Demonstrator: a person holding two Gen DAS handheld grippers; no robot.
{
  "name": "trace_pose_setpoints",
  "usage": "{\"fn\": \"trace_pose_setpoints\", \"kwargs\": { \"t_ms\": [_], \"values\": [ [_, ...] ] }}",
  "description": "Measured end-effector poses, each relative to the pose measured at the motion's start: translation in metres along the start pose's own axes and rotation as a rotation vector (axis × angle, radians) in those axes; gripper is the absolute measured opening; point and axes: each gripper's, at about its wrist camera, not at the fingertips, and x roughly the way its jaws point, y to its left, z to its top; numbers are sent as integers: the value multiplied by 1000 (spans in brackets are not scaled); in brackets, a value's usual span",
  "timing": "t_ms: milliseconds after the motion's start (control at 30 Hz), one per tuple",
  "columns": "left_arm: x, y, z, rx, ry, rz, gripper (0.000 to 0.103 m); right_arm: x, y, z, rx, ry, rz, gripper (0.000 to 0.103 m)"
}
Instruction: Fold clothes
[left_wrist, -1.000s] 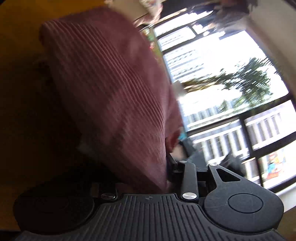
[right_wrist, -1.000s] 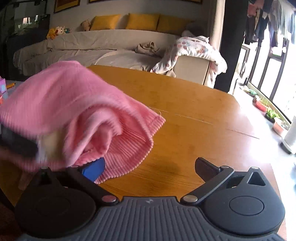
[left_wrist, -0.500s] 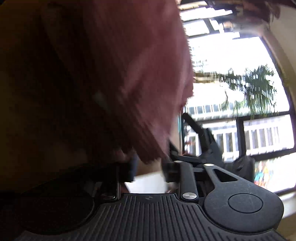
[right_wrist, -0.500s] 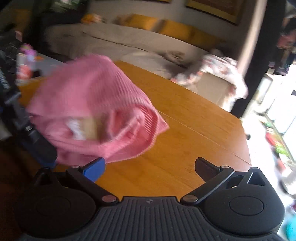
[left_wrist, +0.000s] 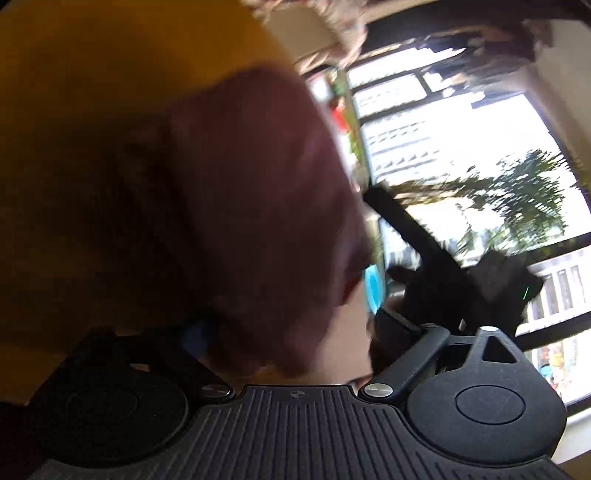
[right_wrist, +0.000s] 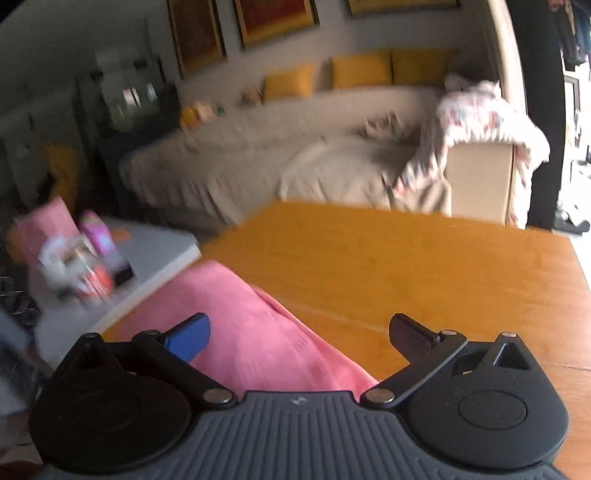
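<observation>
Left wrist view: the left tool (left_wrist: 291, 332) stands released, the pink garment (left_wrist: 258, 206) bunched blurrily just ahead on the desk (left_wrist: 92, 66), apparently let go so the fold can settle.

Right wrist view: the right tool (right_wrist: 299, 336) is spread wide and empty, above the garment (right_wrist: 258, 332) lying at the desk's near left edge.

Right gripper (right_wrist: 299, 336): dark grey ribbed body, two round black discs at 4 and 8 o'clock, black linkage arms with silver screws, one blue pad (right_wrist: 190, 335), one black textured pad (right_wrist: 408, 334). Left gripper (left_wrist: 291, 339): same ribbed body, discs and screws.
</observation>
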Motion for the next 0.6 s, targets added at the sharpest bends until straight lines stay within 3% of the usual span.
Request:
{"fn": "trace_pose_setpoints", "kwargs": {
  "t_ms": [33,167,267,367,400,500,600],
  "values": [
    [5,2,3,12,5,7,65,2,-5,-4,19,4,-5,103],
    [5,0,39,97,-14,31,66,0,-27,-19,112,8,-34,103],
    [9,-9,71,225,-80,101,67,-11,-36,-37,150,34,-82,103],
    [12,-20,100,361,-157,174,72,-20,-33,-57,162,83,-76,103],
    [10,-21,104,373,-146,163,73,-23,-30,-61,148,83,-72,103],
    [8,-31,105,394,-96,139,83,-39,-28,-60,170,18,-63,103],
    [11,-54,107,406,-87,147,84,-43,-42,-47,315,-57,-8,103]
  ]
}}
